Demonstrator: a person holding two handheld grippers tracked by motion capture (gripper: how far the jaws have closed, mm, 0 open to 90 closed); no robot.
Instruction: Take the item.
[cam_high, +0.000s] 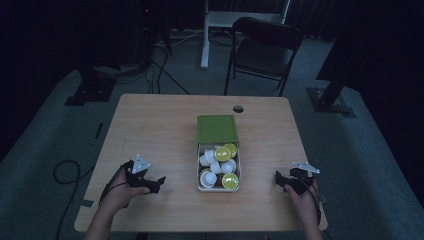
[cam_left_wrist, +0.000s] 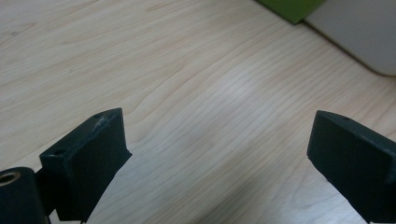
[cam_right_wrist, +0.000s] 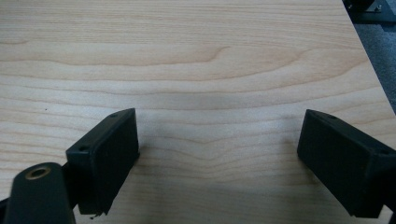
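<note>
A white box (cam_high: 219, 187) with a green lid (cam_high: 216, 129) slid halfway back sits in the middle of the wooden table (cam_high: 160, 125). Inside lie several white and yellow-topped capsules (cam_high: 220, 166). My left gripper (cam_high: 159, 182) rests on the table left of the box, open, with nothing between its jaws. The left gripper view shows its left gripper (cam_left_wrist: 219, 144) over bare wood, with the box's white wall (cam_left_wrist: 362, 32) and green lid corner (cam_left_wrist: 292, 8) at top right. My right gripper (cam_high: 278, 179) rests right of the box. Over bare tabletop, the right gripper (cam_right_wrist: 218, 147) stands open and empty.
A round cable hole (cam_high: 238, 108) lies near the table's far edge. A black chair (cam_high: 262, 50) and a white desk leg (cam_high: 205, 35) stand beyond the table. Cables (cam_high: 67, 172) run on the carpet at left. The table's right edge (cam_right_wrist: 369, 60) lies close to the right gripper.
</note>
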